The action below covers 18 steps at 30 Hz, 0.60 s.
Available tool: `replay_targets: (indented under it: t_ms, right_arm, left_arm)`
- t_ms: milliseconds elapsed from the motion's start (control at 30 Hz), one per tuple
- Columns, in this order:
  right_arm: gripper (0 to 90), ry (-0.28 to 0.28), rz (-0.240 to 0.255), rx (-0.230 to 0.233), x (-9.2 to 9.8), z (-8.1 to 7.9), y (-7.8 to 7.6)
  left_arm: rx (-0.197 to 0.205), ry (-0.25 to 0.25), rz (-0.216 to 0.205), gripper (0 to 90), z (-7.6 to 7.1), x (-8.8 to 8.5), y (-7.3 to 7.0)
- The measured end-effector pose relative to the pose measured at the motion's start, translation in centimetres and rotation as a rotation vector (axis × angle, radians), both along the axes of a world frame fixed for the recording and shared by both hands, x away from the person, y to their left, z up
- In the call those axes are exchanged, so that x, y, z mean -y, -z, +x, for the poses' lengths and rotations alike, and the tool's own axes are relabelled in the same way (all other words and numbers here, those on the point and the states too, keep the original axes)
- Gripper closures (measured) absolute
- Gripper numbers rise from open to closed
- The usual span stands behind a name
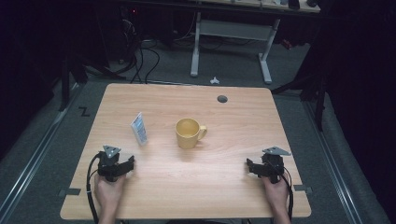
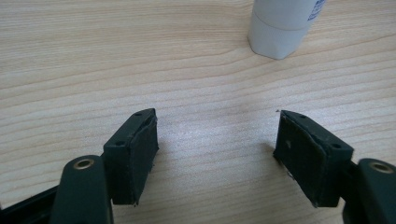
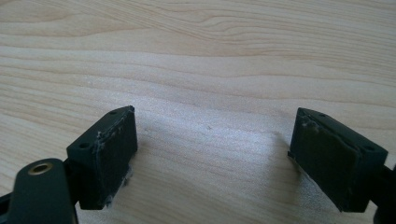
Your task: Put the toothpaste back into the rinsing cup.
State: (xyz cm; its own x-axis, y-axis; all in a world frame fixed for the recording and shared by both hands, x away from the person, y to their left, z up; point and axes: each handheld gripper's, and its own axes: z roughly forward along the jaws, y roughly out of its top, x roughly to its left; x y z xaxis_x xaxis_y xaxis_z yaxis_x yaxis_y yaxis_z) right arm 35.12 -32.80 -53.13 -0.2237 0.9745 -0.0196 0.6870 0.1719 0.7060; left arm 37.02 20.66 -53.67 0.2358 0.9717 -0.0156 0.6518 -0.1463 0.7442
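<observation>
Tube upright, just beyond left hand-held gripper

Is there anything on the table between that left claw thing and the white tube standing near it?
Nothing: bare wood separates the open left gripper from the white tube, as the left gripper view shows. The yellow mug stands off to the side.
</observation>
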Motion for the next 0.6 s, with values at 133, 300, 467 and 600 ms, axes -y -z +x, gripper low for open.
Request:
replay_targets:
  t_ms: [133,300,467,600]
  right_arm:
    - [14.8,0.0,0.0,0.0,0.0,0.0,0.0]
    - [14.8,0.0,0.0,0.0,0.0,0.0,0.0]
    - [14.8,0.0,0.0,0.0,0.0,0.0,0.0]
    - [14.8,0.001,0.0,0.0,0.0,0.01,0.0]
  left_arm:
    - [0.0,0.001,0.001,29.6,0.0,0.01,0.0]
    - [-0.002,0.003,-0.001,29.5,0.01,-0.01,0.0]
    - [-0.002,0.004,-0.001,29.4,0.01,-0.01,-0.01]
    - [-0.002,0.003,-0.001,29.4,0.02,-0.01,0.0]
